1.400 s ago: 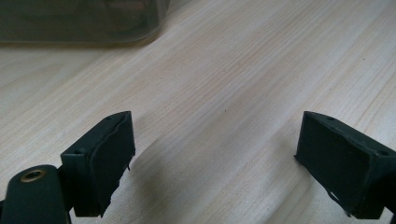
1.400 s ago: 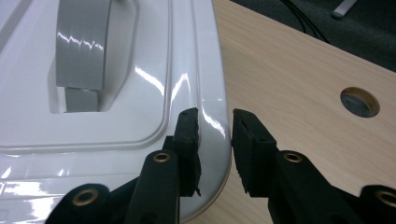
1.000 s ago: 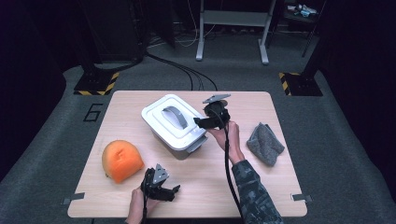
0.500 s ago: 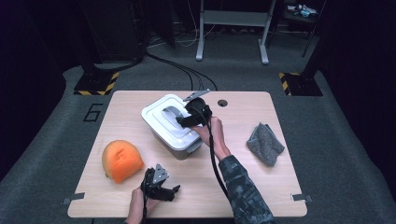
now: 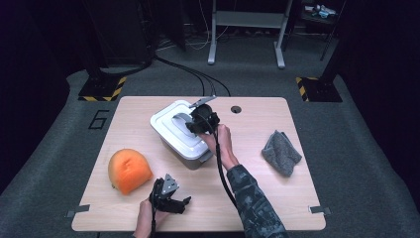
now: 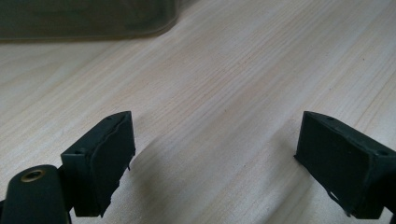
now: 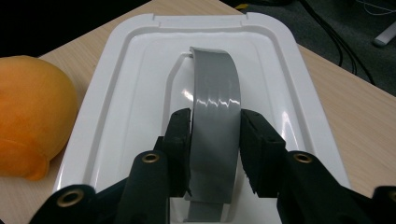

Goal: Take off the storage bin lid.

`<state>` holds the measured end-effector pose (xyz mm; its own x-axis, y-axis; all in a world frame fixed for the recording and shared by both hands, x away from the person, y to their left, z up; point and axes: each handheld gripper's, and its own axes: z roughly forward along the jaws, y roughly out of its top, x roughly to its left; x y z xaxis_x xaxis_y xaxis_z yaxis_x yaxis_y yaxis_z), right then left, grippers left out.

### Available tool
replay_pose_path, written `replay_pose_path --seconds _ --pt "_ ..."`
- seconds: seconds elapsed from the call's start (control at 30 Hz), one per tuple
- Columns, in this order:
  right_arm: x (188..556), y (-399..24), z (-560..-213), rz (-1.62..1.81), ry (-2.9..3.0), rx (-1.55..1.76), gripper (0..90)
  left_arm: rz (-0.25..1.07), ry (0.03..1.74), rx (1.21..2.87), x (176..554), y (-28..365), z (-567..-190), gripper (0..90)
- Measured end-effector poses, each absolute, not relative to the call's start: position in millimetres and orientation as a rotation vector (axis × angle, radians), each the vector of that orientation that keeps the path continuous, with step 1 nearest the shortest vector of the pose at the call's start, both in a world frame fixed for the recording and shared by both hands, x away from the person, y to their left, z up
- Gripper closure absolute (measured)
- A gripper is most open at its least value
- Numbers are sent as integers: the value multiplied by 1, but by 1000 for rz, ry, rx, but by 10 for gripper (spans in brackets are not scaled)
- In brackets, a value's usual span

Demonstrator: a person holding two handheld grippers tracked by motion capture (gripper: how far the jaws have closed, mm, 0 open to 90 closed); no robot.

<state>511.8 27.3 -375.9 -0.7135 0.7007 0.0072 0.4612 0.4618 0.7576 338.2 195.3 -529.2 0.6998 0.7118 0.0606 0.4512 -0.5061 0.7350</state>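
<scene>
A white lidded box (image 5: 173, 136) stands at the table's middle, with a grey arched handle (image 7: 215, 102) on its lid (image 7: 135, 93). My right gripper (image 7: 215, 144) sits over the lid, its jaws having just closed, and both pads press on the sides of the handle (image 5: 179, 119). In the high view the right gripper (image 5: 194, 124) reaches the box from the right. My left gripper (image 5: 182, 202) rests near the front edge of the table (image 5: 257, 198). Its jaws stand wide apart over bare wood, and nothing lies between them in the left gripper view (image 6: 215, 154).
An orange rounded object (image 5: 129, 171) lies left of the box and also shows in the right gripper view (image 7: 32, 116). A crumpled grey cloth (image 5: 281, 152) lies at the right. A cable hole (image 5: 236, 109) sits near the table's far edge.
My right gripper moved left from the box's right side to over the lid and closed on the grey handle. The left gripper stayed put.
</scene>
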Motion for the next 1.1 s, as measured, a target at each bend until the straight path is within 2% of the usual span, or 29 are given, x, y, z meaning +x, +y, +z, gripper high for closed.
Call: replay_pose_path --seconds 0.53,0.9,1.0,1.03,1.1 --pt "496 9 -376 1119 2420 1004 669 421 916 2176 338 202 -530 112" --pt "485 18 -376 1086 2365 1082 669 433 919 2176 336 205 -530 113" --pt "484 19 -373 1072 2396 1058 654 433 918 2176 336 205 -530 113" --pt "490 18 -373 1087 2425 996 592 432 918 2175 336 205 -530 113" --pt "494 18 -373 1104 2433 999 575 440 914 2171 335 204 -530 113"
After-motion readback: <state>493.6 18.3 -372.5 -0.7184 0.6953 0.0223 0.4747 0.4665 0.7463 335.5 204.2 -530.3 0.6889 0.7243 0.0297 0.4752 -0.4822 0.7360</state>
